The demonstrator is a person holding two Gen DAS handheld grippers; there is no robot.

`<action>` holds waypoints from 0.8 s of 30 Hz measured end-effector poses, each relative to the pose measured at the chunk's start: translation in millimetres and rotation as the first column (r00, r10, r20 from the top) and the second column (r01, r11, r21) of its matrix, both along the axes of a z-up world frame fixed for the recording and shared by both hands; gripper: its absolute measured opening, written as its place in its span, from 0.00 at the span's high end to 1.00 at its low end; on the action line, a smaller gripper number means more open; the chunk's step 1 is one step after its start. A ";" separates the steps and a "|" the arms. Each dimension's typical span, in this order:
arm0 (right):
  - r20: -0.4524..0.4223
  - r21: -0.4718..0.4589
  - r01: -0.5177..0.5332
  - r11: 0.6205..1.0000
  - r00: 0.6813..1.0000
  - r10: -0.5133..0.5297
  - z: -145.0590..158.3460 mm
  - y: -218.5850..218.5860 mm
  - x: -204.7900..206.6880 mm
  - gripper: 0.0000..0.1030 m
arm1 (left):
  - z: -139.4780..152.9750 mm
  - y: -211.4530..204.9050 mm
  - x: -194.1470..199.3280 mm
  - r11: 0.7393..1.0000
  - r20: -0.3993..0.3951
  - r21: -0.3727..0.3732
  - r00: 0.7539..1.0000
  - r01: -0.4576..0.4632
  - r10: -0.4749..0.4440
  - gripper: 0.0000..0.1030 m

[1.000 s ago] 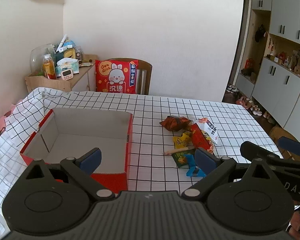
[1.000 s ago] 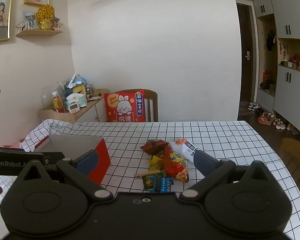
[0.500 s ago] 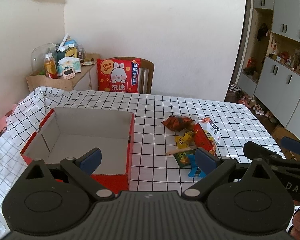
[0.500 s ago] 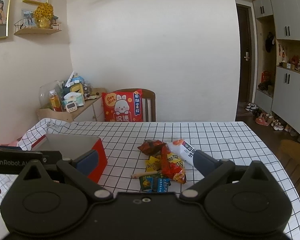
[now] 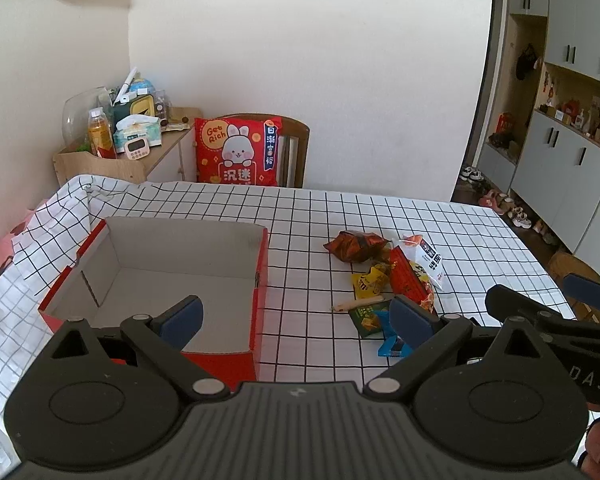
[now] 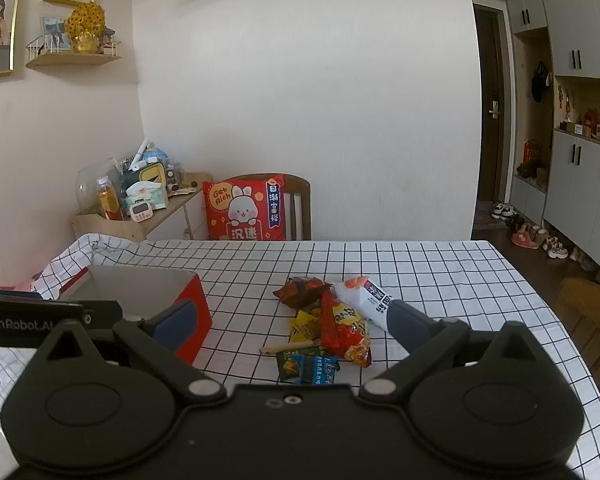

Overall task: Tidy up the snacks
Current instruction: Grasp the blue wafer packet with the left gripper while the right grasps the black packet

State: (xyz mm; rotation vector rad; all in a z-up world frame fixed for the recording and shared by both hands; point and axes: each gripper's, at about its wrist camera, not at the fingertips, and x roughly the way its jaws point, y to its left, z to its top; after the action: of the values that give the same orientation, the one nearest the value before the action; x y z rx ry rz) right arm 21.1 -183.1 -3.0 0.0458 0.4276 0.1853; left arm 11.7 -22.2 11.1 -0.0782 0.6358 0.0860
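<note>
We hold our left tool [image 5: 296, 316] and right tool [image 6: 292, 322] spread apart, empty. The crinkled snack packets [image 6: 332, 320] lie mid-surface, right of the open red cardboard box [image 5: 260, 280] near the left edge.

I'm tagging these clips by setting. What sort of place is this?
Most likely a home dining area by the entryway: a table with a checked tablecloth, a wooden chair holding a red rabbit cushion, and shoes on the floor beside grey cabinets.
</note>
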 end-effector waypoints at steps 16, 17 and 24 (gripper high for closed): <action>-0.133 -0.024 0.091 0.996 0.987 -0.094 -32.4 -45.9 31.0 0.01 | -41.7 -39.3 48.9 0.999 -0.154 -0.033 0.987 0.035 -0.039 0.03; -0.149 -0.024 0.099 0.995 0.984 -0.102 -37.9 -51.1 34.8 0.01 | -46.4 -42.4 52.9 0.999 -0.167 -0.031 0.985 0.035 -0.040 0.03; -0.243 -0.033 0.116 0.993 0.963 -0.121 -70.8 -84.4 63.1 0.04 | -76.7 -74.2 86.4 0.995 -0.185 0.060 0.981 0.075 -0.063 0.03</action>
State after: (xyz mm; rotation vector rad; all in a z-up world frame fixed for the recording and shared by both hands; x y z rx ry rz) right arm 84.2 -267.5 -73.8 0.0759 0.6710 0.0572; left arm 98.1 -96.4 -65.6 0.0171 0.8180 0.0475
